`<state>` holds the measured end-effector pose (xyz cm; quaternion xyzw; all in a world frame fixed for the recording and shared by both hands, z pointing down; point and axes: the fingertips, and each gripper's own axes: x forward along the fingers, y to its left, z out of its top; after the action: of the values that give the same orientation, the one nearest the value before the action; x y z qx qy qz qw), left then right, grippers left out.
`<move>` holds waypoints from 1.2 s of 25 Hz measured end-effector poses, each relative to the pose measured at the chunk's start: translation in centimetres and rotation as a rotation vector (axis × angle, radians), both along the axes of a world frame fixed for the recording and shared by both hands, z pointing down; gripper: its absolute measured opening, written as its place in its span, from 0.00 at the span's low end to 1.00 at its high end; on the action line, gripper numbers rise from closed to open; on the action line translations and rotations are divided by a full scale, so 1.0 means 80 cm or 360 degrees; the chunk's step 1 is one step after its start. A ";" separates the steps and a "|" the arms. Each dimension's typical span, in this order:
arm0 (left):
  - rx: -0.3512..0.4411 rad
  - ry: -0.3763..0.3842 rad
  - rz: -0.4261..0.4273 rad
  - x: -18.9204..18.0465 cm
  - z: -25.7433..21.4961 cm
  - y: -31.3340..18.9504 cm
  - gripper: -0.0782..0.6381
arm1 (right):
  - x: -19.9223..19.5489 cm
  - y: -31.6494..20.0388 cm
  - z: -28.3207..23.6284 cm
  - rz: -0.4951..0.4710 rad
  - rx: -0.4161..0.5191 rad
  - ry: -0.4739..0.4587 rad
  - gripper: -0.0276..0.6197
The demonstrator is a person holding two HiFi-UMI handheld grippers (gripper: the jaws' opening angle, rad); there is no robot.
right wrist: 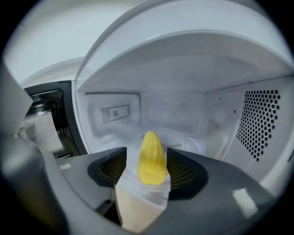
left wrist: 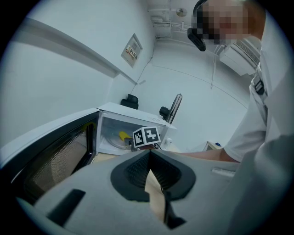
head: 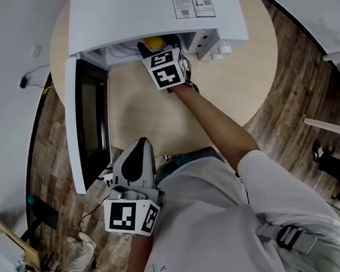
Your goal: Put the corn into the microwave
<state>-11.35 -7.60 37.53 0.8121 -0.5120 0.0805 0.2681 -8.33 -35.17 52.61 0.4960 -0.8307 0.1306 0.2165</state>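
At the left, the microwave's door (head: 82,123) stands swung fully open over the round tabletop (head: 149,126), so the way in is already cleared. Near the person's body, well back from the oven, the left gripper (head: 138,146) hangs idle – its jaws are brought together with nothing between them, and it has no part in the work at this point. Further right and far across the tabletop sits the white microwave (head: 151,8), and the right gripper (head: 149,49) reaches into its mouth at the end of an outstretched arm. Its jaws are spread wide, about as far apart as they go. The corn (right wrist: 151,158) lies between them, pointing into the cavity and resting on the glass turntable (left wrist: 111,139), and the pads do not appear to press on its sides. So the main step looks done – the corn is inside the microwave and seems to be let go. What is left, as far as can be judged, is to draw the right gripper out clear of the opening without nudging the corn, and perhaps to swing the door shut, though the task sentence does not ask for that.
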 end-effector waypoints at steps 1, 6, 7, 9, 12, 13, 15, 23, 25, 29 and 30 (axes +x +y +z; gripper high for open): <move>0.0002 0.0000 0.0002 0.001 0.000 0.002 0.10 | 0.001 0.002 -0.002 0.0003 0.0002 -0.0004 0.48; 0.0017 -0.0005 -0.0006 -0.003 -0.004 0.012 0.10 | 0.007 0.010 -0.009 0.0021 0.0019 0.0002 0.45; 0.0022 -0.0006 -0.0006 -0.004 -0.005 0.013 0.10 | 0.008 0.012 -0.011 0.0023 0.0021 -0.0001 0.45; 0.0031 -0.0007 -0.0001 -0.004 -0.007 0.015 0.10 | 0.009 0.015 -0.014 0.0026 0.0021 -0.0009 0.45; 0.0043 -0.0006 0.0009 -0.002 -0.009 0.018 0.10 | 0.012 0.022 -0.015 0.0022 0.0000 -0.0008 0.44; 0.0046 -0.0006 0.0011 -0.002 -0.010 0.019 0.10 | 0.013 0.024 -0.014 0.0023 -0.0006 -0.0007 0.43; 0.0049 -0.0005 0.0017 -0.002 -0.010 0.022 0.10 | 0.016 0.029 -0.014 0.0036 -0.0013 -0.0014 0.43; 0.0071 0.0002 0.0070 0.005 -0.015 0.032 0.10 | 0.024 0.048 -0.022 0.0066 -0.0034 -0.0049 0.41; 0.0074 0.0000 0.0073 0.003 -0.015 0.034 0.10 | 0.028 0.052 -0.025 0.0073 -0.0027 -0.0050 0.41; 0.0067 0.0016 0.0077 0.001 -0.014 0.040 0.10 | 0.033 0.062 -0.028 0.0082 -0.0022 -0.0039 0.36; 0.0067 0.0017 0.0083 0.001 -0.014 0.042 0.10 | 0.034 0.065 -0.030 0.0085 -0.0020 -0.0039 0.36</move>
<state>-11.29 -4.26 36.39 0.8311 -0.4908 0.0724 0.2514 -5.63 -29.97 50.24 0.5149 -0.8190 0.1476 0.2058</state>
